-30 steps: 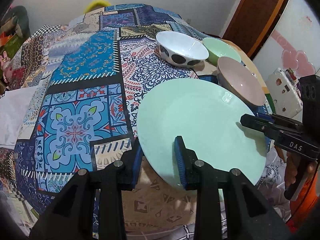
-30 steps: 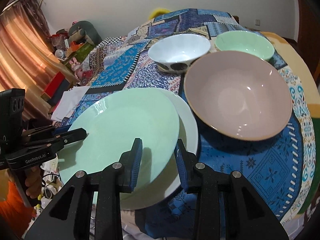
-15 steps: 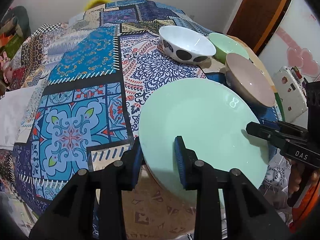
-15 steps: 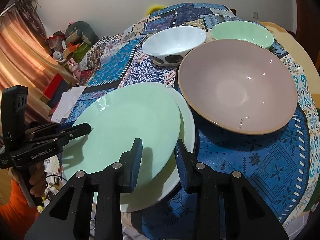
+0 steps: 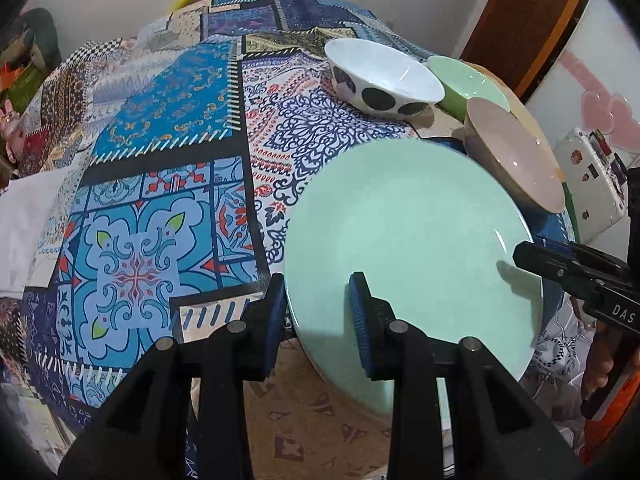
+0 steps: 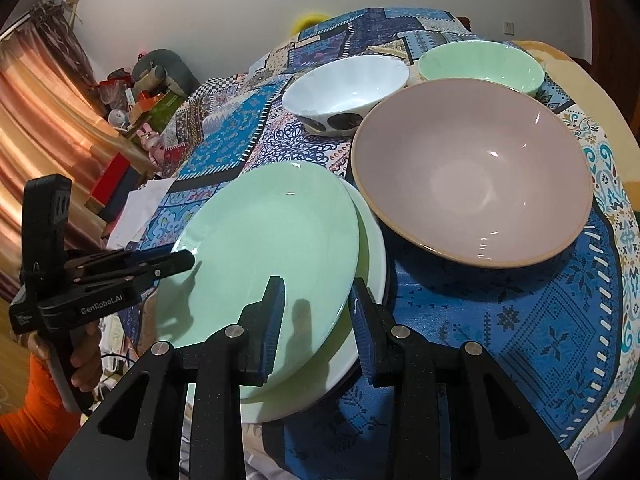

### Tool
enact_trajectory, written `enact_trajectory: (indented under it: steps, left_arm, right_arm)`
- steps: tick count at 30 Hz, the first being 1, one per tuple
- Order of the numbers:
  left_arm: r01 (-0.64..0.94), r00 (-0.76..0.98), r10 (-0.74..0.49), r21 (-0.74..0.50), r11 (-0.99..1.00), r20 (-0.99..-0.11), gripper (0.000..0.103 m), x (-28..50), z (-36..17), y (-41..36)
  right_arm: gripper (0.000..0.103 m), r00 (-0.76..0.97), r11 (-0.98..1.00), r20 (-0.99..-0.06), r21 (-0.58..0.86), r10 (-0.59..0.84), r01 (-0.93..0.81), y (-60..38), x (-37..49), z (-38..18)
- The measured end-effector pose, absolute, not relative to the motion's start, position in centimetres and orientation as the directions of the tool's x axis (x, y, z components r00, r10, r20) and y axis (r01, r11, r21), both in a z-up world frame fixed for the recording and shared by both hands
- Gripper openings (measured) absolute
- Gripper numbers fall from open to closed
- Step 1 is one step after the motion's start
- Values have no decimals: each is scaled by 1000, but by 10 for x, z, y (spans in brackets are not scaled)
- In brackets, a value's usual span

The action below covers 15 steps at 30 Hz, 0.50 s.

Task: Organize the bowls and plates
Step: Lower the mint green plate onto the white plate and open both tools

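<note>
Left gripper and right gripper clamp opposite rims of green plate

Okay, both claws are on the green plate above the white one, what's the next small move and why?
Probably lower the green plate straight onto the white plate. It sits tilted and offset above it, gripped at opposite rims by the left claw and right claw, so easing it down evenly should stack it.
</note>
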<state>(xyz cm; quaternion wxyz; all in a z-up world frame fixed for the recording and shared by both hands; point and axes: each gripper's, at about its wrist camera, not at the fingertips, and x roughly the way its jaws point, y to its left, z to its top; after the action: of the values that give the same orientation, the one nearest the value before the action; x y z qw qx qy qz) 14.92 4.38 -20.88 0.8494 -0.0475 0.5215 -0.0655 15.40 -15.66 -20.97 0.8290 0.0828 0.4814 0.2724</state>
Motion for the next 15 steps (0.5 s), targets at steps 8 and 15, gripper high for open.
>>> enact_trajectory:
  steps: [8, 15]
  left_arm:
    - [55, 450, -162, -154, 986, -878, 31, 147, -207, 44]
    - [21, 524, -151, -165, 986, -838, 48, 136, -183, 55]
  right_arm:
    - [31, 399, 836, -743, 410, 538, -364, -162, 150, -207]
    - [32, 472, 857, -720, 371, 509, -359, -175, 145, -187]
